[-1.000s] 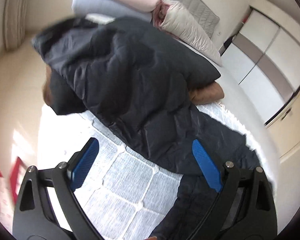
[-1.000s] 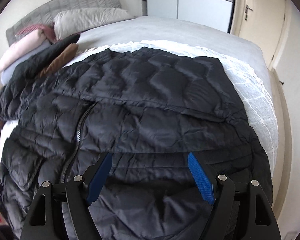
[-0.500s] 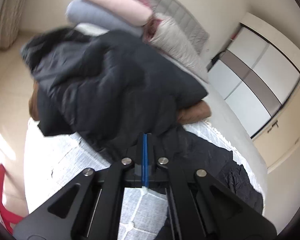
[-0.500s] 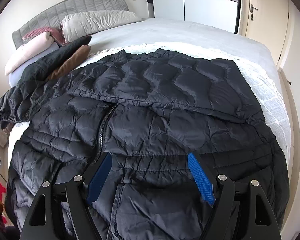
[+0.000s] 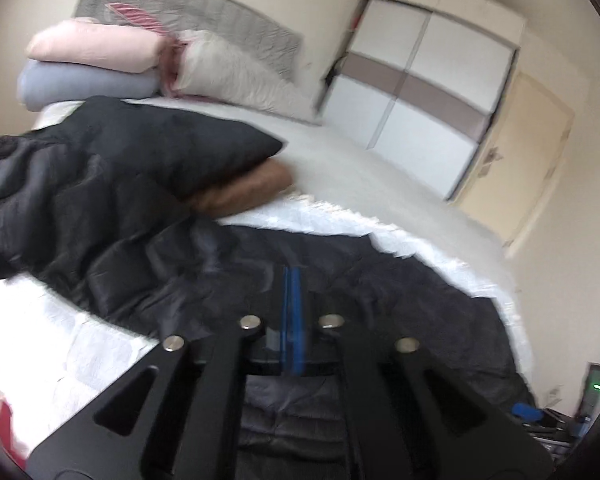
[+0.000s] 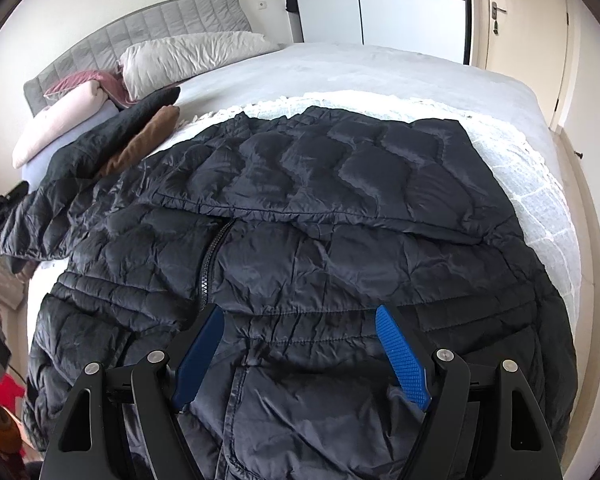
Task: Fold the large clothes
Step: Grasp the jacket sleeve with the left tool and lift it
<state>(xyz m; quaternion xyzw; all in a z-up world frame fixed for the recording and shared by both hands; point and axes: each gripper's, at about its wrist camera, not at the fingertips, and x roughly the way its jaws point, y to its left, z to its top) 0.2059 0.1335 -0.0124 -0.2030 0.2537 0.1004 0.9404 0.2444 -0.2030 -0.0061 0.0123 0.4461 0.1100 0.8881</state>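
Jacket, a dark quilted puffer, lies spread on the bed, zip running away from the right tool, which hovers over its near end with jaws spread and nothing between them. The sleeve trails off to the left, on the left tool's side. That tool's pads are almost together and opening; blur hides whether fabric sits between.
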